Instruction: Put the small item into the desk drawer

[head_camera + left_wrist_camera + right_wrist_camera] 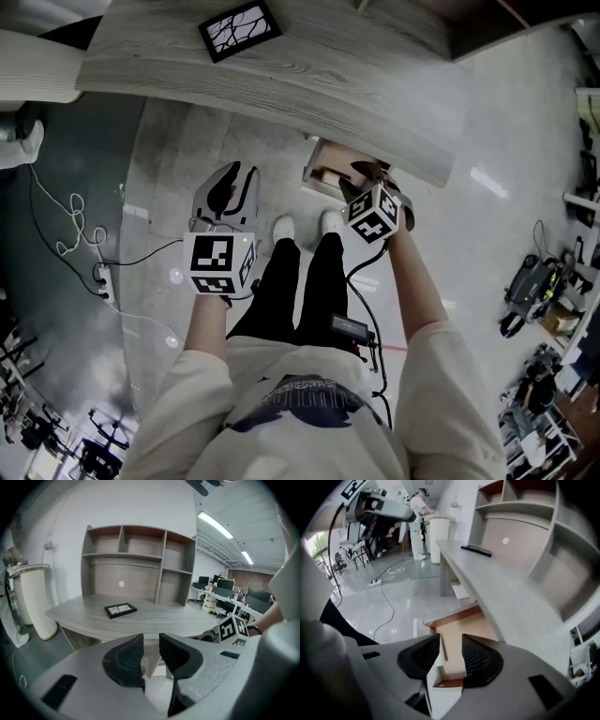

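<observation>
The desk drawer (pixel 317 157) stands pulled out under the grey wooden desk (pixel 281 75). Its pale wooden inside (pixel 461 630) and white front wall (pixel 440 693) lie just below my right gripper (pixel 451 656). That gripper is open, points steeply down, and has nothing between its pads. In the head view it (pixel 372 178) hangs over the drawer. My left gripper (pixel 231 184) is left of the drawer above the floor, open (pixel 151 656) and holding nothing I can see. I cannot make out the small item in any view.
A black picture frame (pixel 238 28) lies on the desk, in front of a hutch of shelves (pixel 136 559). The person's legs and white shoes (pixel 284 227) stand before the drawer. Cables (pixel 73 223) trail on the floor at left. A white round bin (pixel 35 597) stands beside the desk.
</observation>
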`<state>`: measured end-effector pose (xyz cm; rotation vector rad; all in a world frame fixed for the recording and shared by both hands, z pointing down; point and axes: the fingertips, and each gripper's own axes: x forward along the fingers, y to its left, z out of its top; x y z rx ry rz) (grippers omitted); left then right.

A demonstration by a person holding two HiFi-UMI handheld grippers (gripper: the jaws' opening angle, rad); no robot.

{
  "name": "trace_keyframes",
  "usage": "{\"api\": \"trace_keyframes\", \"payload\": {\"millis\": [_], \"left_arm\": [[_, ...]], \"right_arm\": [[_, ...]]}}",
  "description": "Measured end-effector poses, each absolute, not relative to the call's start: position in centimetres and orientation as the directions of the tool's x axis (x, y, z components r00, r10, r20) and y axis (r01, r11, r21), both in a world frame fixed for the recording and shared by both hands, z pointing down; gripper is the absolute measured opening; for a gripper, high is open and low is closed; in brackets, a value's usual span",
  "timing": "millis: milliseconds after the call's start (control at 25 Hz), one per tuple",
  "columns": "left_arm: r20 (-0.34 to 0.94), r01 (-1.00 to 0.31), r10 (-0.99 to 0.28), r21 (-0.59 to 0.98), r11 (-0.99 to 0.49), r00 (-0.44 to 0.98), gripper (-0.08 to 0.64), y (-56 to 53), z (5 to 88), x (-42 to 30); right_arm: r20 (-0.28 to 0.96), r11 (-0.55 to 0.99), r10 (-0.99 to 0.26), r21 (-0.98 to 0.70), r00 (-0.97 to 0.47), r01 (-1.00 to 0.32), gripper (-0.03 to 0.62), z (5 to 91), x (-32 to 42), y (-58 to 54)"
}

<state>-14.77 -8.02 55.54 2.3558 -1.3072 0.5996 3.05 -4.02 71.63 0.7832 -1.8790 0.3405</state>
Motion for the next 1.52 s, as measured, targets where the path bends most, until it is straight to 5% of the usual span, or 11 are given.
{"api": "trace_keyframes", "payload": {"millis": [320, 560, 960, 1160, 1520], "left_arm": [[0.416, -0.844, -0.749, 0.099, -0.528, 0.517, 0.100, -7.9, 46.9, -11.5], [0.257, -0.825, -0.789, 0.069, -0.561, 0.558, 0.100, -7.6, 39.1, -7.7], [0.009, -0.774, -0.777, -0.069, -0.629, 0.630, 0.078, -3.6, 29.3, -2.5], [-0.083, -0.789, -0.786, -0.133, -0.600, 0.612, 0.009, -2.9, 27.3, -2.1], [-0.139, -0.810, -0.800, -0.159, -0.564, 0.584, 0.008, -2.9, 26.1, -2.3]], "right_arm": [[0.641, 0.411, -0.725, 0.106, -0.253, -0.906, 0.110, 54.3, 6.5, -4.4], [0.385, 0.262, -0.896, 0.059, -0.220, -0.963, 0.069, 42.5, 7.7, -2.8], [0.043, 0.175, -0.984, 0.147, -0.171, -0.974, -0.002, 31.5, 8.2, 0.0], [-0.023, 0.173, -0.984, 0.162, -0.179, -0.971, -0.002, 29.3, 8.8, 0.5], [-0.070, 0.139, -0.986, 0.154, -0.151, -0.978, -0.002, 28.1, 9.2, -0.1]]}}
